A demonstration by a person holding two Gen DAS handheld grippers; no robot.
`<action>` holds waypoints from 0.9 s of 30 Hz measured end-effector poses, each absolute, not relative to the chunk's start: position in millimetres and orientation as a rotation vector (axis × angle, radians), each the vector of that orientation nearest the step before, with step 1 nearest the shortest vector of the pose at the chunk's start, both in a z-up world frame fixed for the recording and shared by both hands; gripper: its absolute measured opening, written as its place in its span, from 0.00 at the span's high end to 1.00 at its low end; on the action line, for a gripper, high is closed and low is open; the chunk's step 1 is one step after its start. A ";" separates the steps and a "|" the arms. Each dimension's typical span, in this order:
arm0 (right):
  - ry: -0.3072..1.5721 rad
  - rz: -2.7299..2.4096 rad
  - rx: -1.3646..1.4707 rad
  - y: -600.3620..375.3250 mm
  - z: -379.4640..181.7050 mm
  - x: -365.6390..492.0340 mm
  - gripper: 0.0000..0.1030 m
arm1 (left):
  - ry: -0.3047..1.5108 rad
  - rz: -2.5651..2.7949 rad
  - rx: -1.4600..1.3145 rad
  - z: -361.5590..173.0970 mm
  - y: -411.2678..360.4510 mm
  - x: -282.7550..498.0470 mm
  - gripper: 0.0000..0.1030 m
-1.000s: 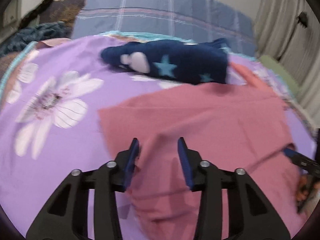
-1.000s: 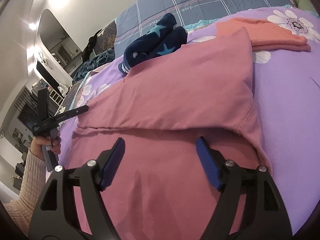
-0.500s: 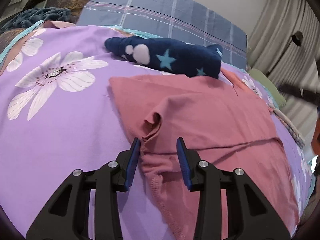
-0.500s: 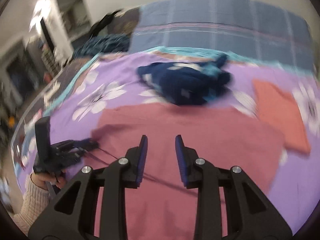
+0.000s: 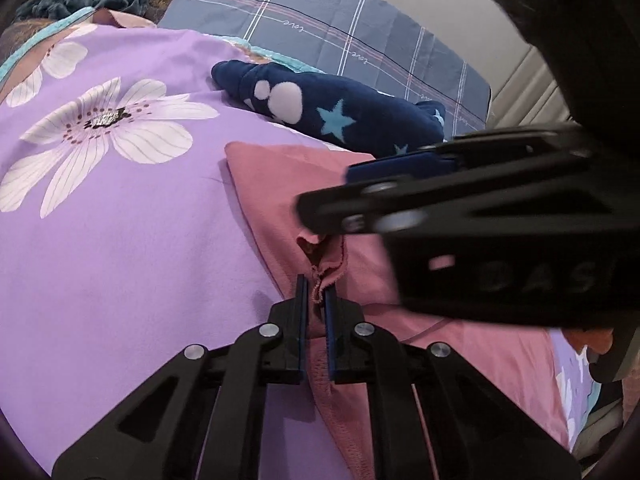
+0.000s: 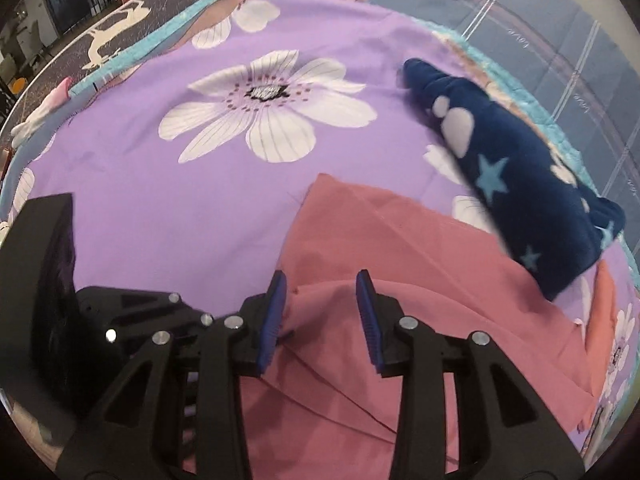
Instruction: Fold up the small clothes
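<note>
A pink garment [image 5: 280, 196] lies partly folded on the purple flowered bedspread [image 5: 120, 240]. My left gripper [image 5: 316, 296] is shut on a bunched edge of the pink garment near its left side. My right gripper [image 6: 322, 300] is open and hovers over the same garment [image 6: 400, 264], close beside the left gripper; it also crosses the left wrist view [image 5: 400, 184] from the right. The left gripper's body shows at the lower left of the right wrist view [image 6: 120, 320].
A navy fleece garment with stars [image 5: 340, 120] lies behind the pink one, also in the right wrist view [image 6: 512, 184]. A folded orange garment [image 6: 604, 320] lies at the right. A blue plaid pillow [image 5: 320, 32] sits at the bed's head.
My left gripper has closed on the pink garment's edge. My right gripper has swung over to the left, right next to the left gripper, and opened a little wider.
</note>
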State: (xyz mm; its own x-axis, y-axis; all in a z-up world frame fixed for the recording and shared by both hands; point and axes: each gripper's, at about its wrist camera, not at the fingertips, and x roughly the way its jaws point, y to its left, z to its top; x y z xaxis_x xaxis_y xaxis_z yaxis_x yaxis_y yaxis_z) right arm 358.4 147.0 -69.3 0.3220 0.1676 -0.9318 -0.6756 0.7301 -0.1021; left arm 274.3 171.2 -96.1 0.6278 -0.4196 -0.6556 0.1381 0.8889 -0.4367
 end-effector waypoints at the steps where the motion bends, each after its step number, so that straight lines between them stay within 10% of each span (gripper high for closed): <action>1: 1.121 0.597 -0.550 150.7 -70.6 357.6 0.59 | 0.836 -0.329 -0.367 -96.1 171.3 274.3 0.93; 6: 1.150 0.573 -0.694 163.8 -86.4 357.6 0.56 | 0.854 -0.339 -0.381 -94.5 176.5 272.9 0.95; 9: 1.178 0.544 -0.673 161.1 -90.0 364.4 0.97 | 0.848 -0.347 -0.376 -89.8 177.1 270.2 0.96; 27: 1.063 0.590 -0.231 82.2 -51.4 367.5 0.81 | 0.923 -0.318 -0.356 -92.7 181.4 269.9 0.96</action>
State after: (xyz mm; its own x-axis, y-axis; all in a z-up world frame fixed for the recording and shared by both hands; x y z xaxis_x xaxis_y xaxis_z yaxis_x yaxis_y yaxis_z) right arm 367.5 82.2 -51.4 0.3505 0.3427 -0.8716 -0.5583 0.8237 0.0993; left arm 269.9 181.4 -92.7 0.5646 -0.4139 -0.7141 0.1140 0.8960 -0.4292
